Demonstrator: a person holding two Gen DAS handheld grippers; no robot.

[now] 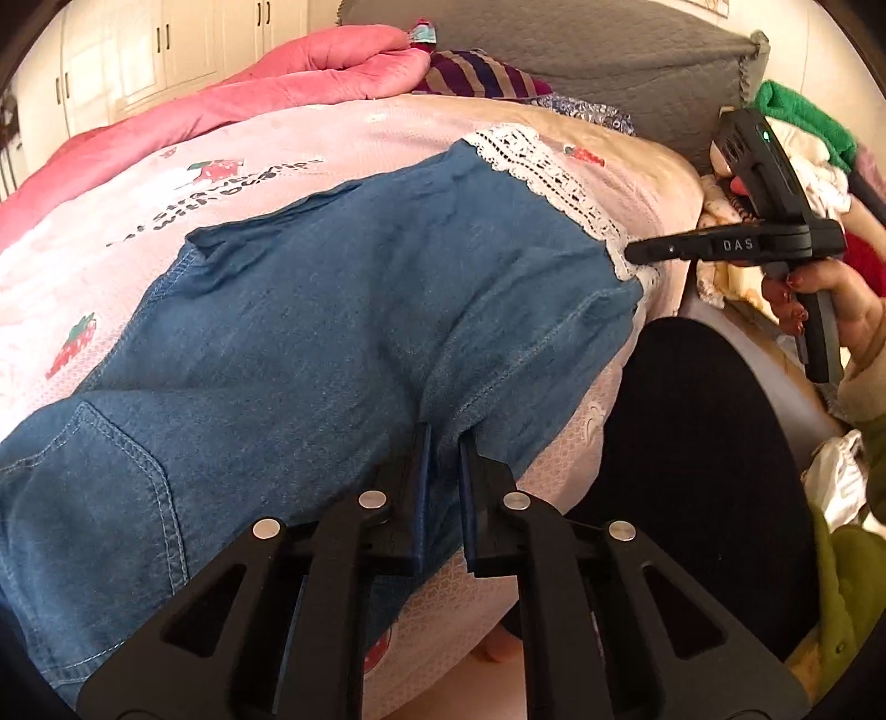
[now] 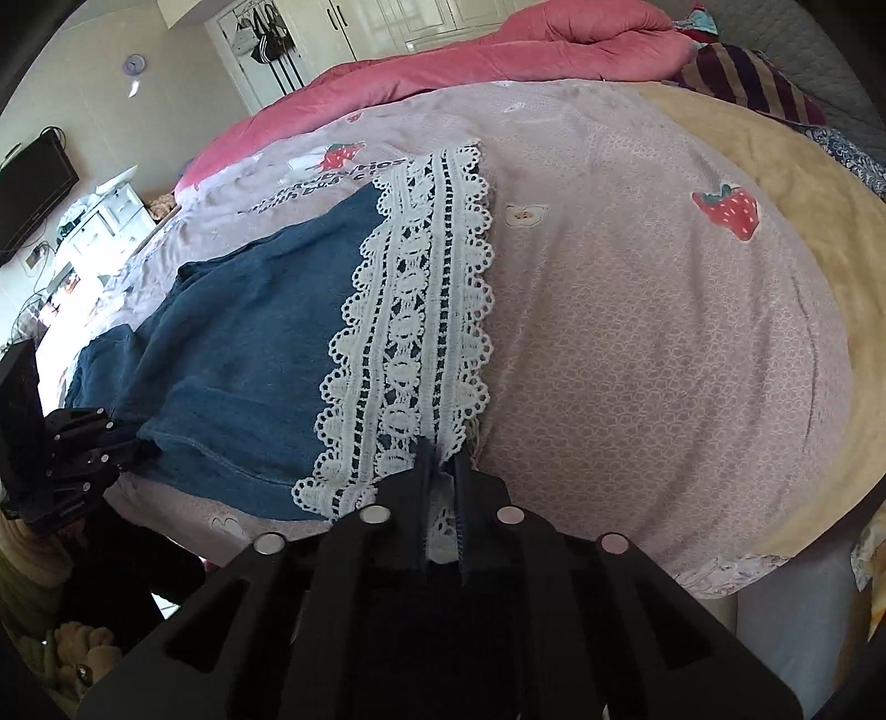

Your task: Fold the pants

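Blue denim pants [image 1: 343, 310] with a white lace hem [image 1: 554, 177] lie flat on a pink strawberry-print bedsheet [image 1: 111, 266]. My left gripper [image 1: 444, 437] is shut on the pants' near edge by the crotch seam. My right gripper [image 2: 446, 451] is shut on the lace hem [image 2: 421, 310] at its near corner; the pants [image 2: 249, 343] stretch away to its left. The right gripper also shows in the left wrist view [image 1: 637, 253], at the lace end. The left gripper shows at the left edge of the right wrist view [image 2: 127, 437].
A pink quilt [image 1: 310, 72] and striped cloth [image 1: 482, 75] lie at the bed's far side. A grey headboard [image 1: 581, 50] and a clothes pile [image 1: 814, 144] are to the right. A dark round shape [image 1: 698, 443] sits beside the bed edge. A TV [image 2: 33, 188] and wardrobes stand beyond.
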